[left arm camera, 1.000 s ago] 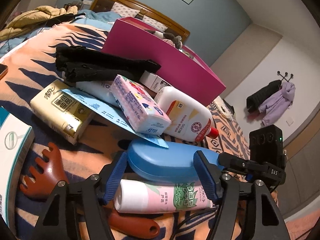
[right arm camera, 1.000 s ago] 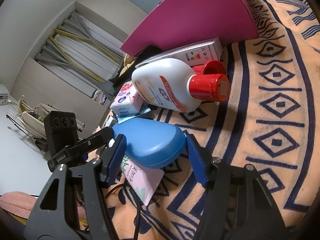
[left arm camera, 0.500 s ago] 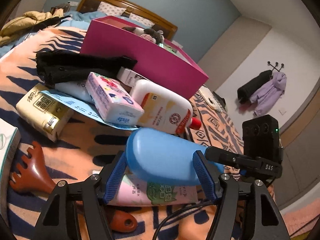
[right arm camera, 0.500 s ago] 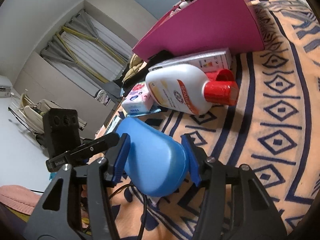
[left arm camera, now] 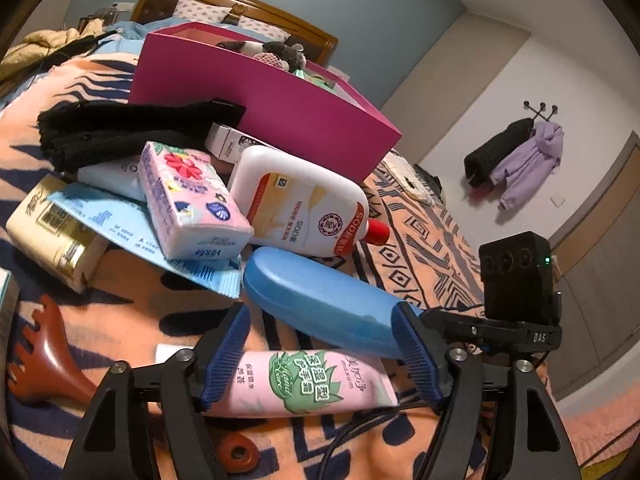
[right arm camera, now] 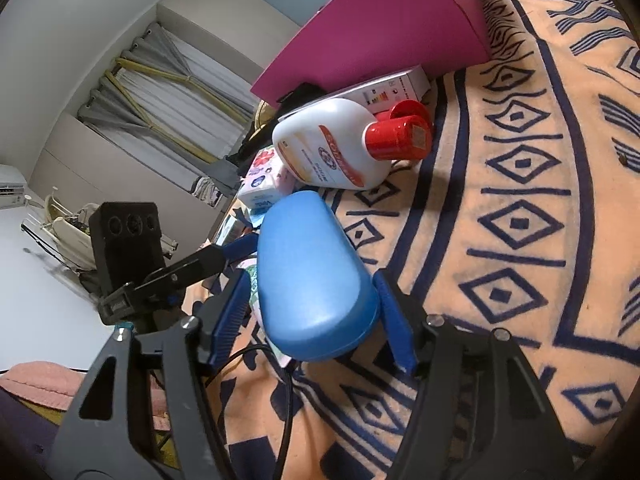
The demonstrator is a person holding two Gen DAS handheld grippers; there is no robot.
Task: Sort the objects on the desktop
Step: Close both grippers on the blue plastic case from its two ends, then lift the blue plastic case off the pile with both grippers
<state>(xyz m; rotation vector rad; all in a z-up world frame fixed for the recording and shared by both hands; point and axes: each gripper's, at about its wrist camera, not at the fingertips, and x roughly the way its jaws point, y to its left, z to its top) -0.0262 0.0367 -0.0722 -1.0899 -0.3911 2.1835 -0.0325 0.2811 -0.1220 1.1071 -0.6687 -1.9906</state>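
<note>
On the bed (left arm camera: 420, 240), over its orange-and-navy blanket, the pink box (left arm camera: 280, 112) stands open at the far side of the clutter, and I judge that is where things go. In front of it lies the white bottle (left arm camera: 300, 208), and nearer me the blue case (left arm camera: 320, 304), propped on the pink hand-cream tube (left arm camera: 300, 376). The case is what the next move turns on. Its long axis runs across the left tool (left arm camera: 320, 312), with one end at that tool's right finger and the other out past its left finger. The same axis points straight away from the right tool (right arm camera: 310, 280), whose fingers flank the case's narrow width. Both tools have just been opening. The left stands wide, and I see a gap at its left finger. The right is spread partway, with the case between its pads but seemingly not pinched. I judge the right tool better placed to grasp.
</note>
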